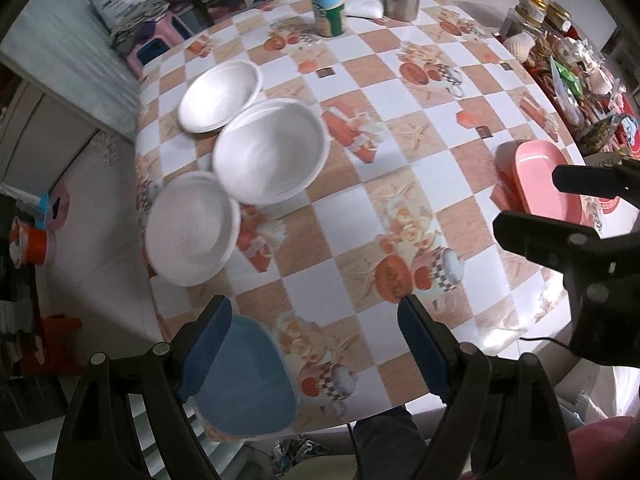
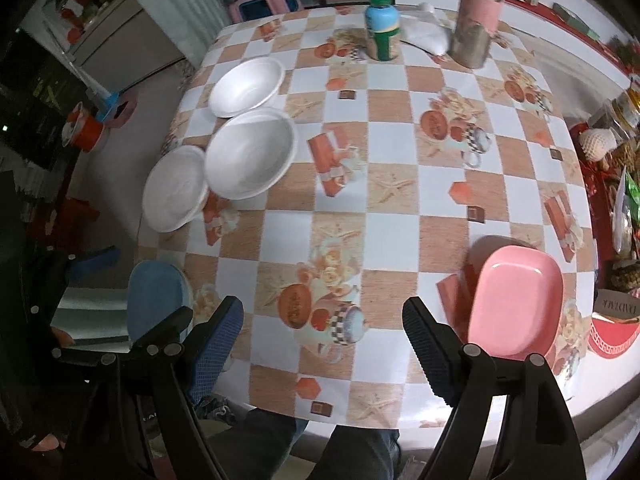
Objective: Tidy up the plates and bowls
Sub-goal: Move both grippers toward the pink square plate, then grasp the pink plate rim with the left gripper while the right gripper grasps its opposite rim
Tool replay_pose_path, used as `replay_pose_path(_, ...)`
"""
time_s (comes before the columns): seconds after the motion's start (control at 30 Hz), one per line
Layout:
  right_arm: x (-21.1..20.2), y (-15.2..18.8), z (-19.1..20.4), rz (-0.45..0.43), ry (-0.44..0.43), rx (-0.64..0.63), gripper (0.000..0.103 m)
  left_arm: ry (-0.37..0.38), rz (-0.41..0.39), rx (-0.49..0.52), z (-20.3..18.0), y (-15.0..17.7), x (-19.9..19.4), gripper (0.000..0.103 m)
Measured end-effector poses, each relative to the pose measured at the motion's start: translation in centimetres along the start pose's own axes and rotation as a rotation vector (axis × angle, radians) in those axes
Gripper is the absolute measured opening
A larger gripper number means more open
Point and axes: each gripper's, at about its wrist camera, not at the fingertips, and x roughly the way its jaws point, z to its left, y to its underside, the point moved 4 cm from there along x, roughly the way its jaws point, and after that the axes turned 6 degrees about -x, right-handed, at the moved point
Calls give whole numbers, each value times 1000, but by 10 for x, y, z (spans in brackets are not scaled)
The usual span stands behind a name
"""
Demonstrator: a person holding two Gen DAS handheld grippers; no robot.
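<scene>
Hovering above the near edge of the checkered tablecloth (image 1: 384, 92), the left gripper (image 1: 316, 344) with jaws spread wide and nothing pinched between the blue pads (image 1: 208, 344), pointing steeply down. Sitting right under the left finger, at the table's near-left corner, a blue plate (image 1: 248, 384), looking untouched as far as can be told. Same deal on the other side: the right gripper (image 2: 324, 344) hanging over the near edge with jaws gaping, holding nothing, dark trouser legs (image 2: 352, 452) showing below the table edge between the fingers. Lying just past the right finger, near the table's right edge, a pink plate (image 2: 516, 304), flat and clear of the pads. Poking into the left wrist view from the right, the black body of that right gripper (image 1: 560, 216), partly covering the pink plate (image 1: 536, 176) there. Further out toward the left side, three white foam bowls (image 1: 270, 150) bunching together in a rough line along the edge, the middle one overlapping the rim of the nearest, the far one just beside it. Way at the back, standing upright, a green-capped bottle (image 2: 383, 26) and a pink-and-metal flask (image 2: 478, 16), with a white bag (image 2: 424, 34) lying between them. Crowding the right side, a blurry mess of packets and jars (image 1: 560, 52), too smeared for picking out details.
</scene>
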Motion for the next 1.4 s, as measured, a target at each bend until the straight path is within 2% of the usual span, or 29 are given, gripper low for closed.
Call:
replay_pose_path(0.27,7,11,-55,24,19,58,83,58,72,43,-57,-24,21,88)
replay_pose_path(0.4,26,32,-127,84,112,167,83,59,87,104,-110,-45,43,88)
replay_pose_path(0.53,42,61,-210,168,205,304,83,46,114,119,-156,-64,68,88)
replay_pose_path(0.67,58,70,-249,211,228,342,83,48,152,103,-195,-79,94,83)
replay_pose_path(0.83,85,67,-263,246,204,316,83,23,178,96,-224,-87,119,79)
replay_pose_path(0.97,102,71,-265,280,186,306,83,20,229,77,-231,-88,138,69)
replay_pose_path(1.0,105,72,-266,284,179,314,83,37,228,64,-232,-90,139,69)
replay_pose_path(1.1,106,73,-264,279,192,306,79,69,227,76,-239,-95,138,59)
replay_pose_path(1.13,106,73,-263,275,192,304,77,72,227,89,-242,-97,138,52)
replay_pose_path(1.17,104,74,-263,269,194,305,71,64,229,97,-245,-98,137,45)
replay_pose_path(1.2,103,73,-264,259,190,313,59,52,224,93,-244,-100,135,42)
replay_pose_path(1.27,97,71,-269,228,151,358,42,69,237,71,-239,-102,134,42)
replay_pose_path(1.33,88,72,-275,180,74,419,41,75,234,53,-229,-105,128,44)
replay_pose_path(1.4,75,72,-281,155,107,416,45,65,193,57,-216,-108,118,48)
